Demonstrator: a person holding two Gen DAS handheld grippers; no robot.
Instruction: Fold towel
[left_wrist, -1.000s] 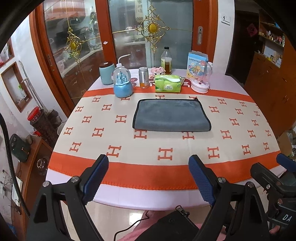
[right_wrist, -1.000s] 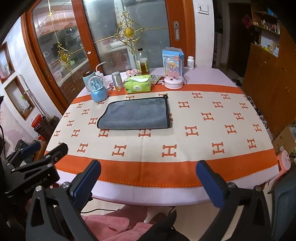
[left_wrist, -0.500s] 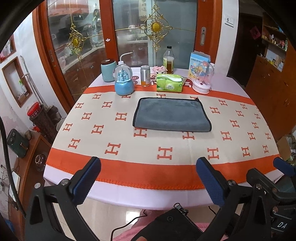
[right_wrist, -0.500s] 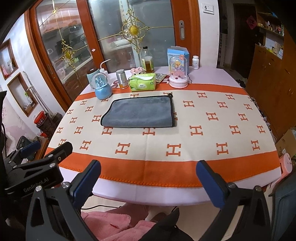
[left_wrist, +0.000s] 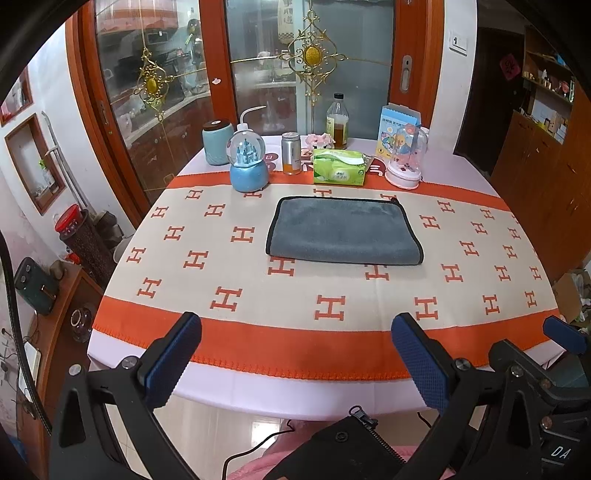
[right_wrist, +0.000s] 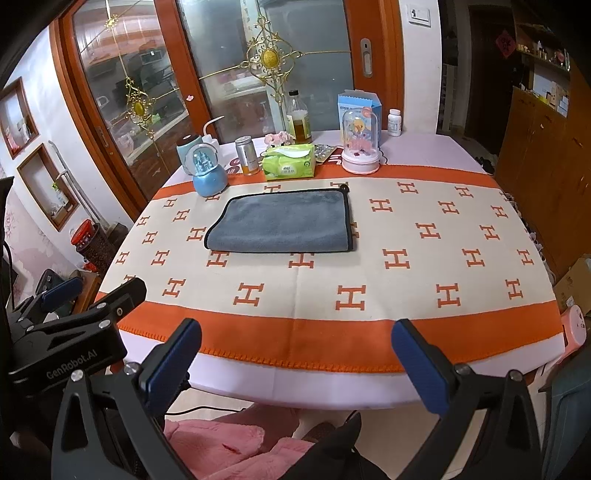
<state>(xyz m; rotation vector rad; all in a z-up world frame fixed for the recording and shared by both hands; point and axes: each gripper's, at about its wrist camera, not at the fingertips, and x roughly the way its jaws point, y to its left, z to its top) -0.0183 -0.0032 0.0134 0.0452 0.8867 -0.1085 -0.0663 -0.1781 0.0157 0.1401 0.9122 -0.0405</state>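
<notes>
A grey towel (left_wrist: 343, 230) with black edging lies folded flat on the patterned tablecloth, toward the far middle of the table; it also shows in the right wrist view (right_wrist: 282, 225). My left gripper (left_wrist: 295, 354) is open and empty, held off the table's near edge, well short of the towel. My right gripper (right_wrist: 295, 354) is open and empty, also off the near edge. The right gripper's body shows at the lower right of the left wrist view (left_wrist: 535, 373), and the left gripper's body at the lower left of the right wrist view (right_wrist: 70, 332).
Behind the towel stand a blue snow globe (left_wrist: 248, 164), a teal jar (left_wrist: 218, 142), a metal can (left_wrist: 291, 153), a green tissue pack (left_wrist: 340, 168), a bottle (left_wrist: 337, 120), a blue box (left_wrist: 399, 127) and a pink domed ornament (left_wrist: 404, 158). Glass doors rise behind the table (left_wrist: 332, 354).
Both grippers have drawn back from the table and risen a little, so the table looks farther away. The left gripper's fingers have spread wider. The towel has not moved.
</notes>
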